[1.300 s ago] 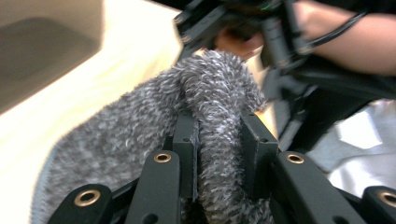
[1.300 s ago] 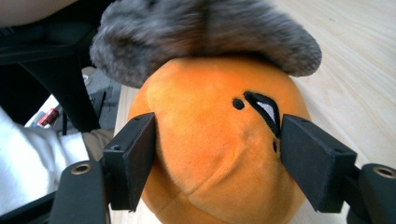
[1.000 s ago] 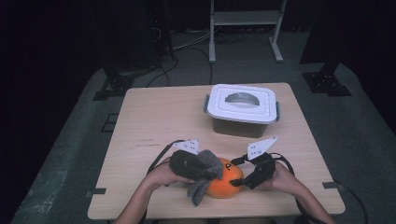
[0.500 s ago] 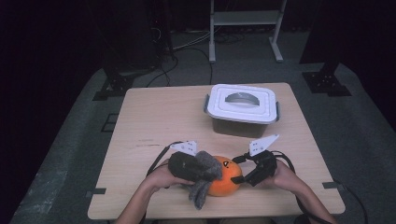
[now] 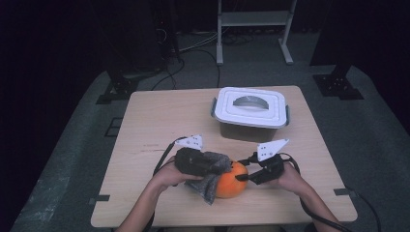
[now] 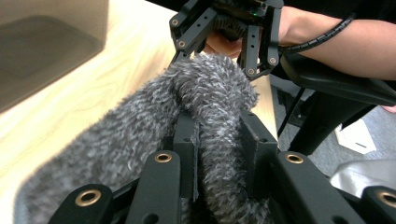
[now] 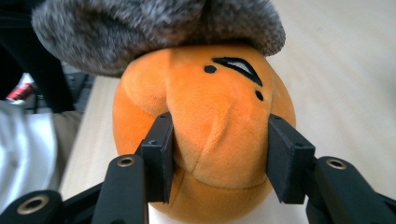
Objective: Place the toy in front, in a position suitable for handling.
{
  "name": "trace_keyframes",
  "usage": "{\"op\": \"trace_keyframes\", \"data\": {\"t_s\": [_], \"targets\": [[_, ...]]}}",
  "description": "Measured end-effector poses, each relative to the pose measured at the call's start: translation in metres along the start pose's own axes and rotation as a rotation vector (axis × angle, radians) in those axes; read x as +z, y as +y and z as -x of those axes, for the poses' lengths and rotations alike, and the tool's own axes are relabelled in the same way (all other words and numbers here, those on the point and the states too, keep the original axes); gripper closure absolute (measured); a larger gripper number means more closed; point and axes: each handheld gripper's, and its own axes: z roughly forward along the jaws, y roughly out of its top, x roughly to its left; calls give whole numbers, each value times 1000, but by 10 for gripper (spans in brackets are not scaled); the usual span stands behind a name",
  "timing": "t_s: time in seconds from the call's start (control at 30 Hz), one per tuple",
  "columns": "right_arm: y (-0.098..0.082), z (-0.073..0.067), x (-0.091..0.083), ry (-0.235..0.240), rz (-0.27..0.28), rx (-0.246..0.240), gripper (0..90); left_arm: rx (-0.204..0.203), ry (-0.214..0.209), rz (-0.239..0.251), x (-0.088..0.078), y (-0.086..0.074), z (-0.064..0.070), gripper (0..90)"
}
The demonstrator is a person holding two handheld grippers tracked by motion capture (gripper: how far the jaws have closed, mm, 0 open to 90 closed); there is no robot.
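Observation:
A round orange plush toy [image 5: 231,182] lies near the table's front edge, with a grey fuzzy cloth [image 5: 211,170] draped over its left side and top. My left gripper [image 5: 209,165] is shut on a fold of that grey cloth [image 6: 140,126], which bulges between its pads [image 6: 186,140]. My right gripper [image 5: 242,177] comes in from the right. Its jaws have just been closing, and its pads [image 7: 159,149] now press into the sides of the orange plush [image 7: 210,116]. The left gripper view shows the right gripper [image 6: 224,44] just beyond the cloth.
A white lidded plastic box [image 5: 251,112] stands at the back right of the wooden table [image 5: 159,121]. Cables trail from both grippers over the front edge. A white shelf frame [image 5: 254,19] stands on the floor behind.
The right gripper's jaws have closed in on the orange plush. Both hands and the cloth have stayed in place.

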Motion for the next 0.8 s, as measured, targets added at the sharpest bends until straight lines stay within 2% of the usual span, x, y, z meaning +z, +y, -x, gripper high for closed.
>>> {"op": "trace_keyframes", "data": {"t_s": [0.03,0.1,0.2,0.27,0.4,0.5,0.63,0.73,0.8], "targets": [[2,2,1,-11,-6,-11,485,-3,2,0,0,0,-1,709],[2,5,2,-18,-7,1,467,-9,20,-2,1,-2,-2,709],[1,8,2,-11,-7,75,318,-13,39,-2,5,-6,-2,709],[1,3,-5,-21,-5,117,262,-13,31,1,7,-7,-1,710],[0,-10,-10,-13,-5,130,217,-5,5,-7,11,-5,2,710],[-1,-12,-2,-29,-27,125,214,15,10,-9,9,1,4,710],[-5,-11,4,-34,-5,95,276,21,52,-7,0,7,1,708],[-3,-9,5,-38,-13,54,290,12,66,-30,3,4,-2,706],[0,-5,5,-35,-19,60,276,3,63,-47,7,-3,-2,707]]}}
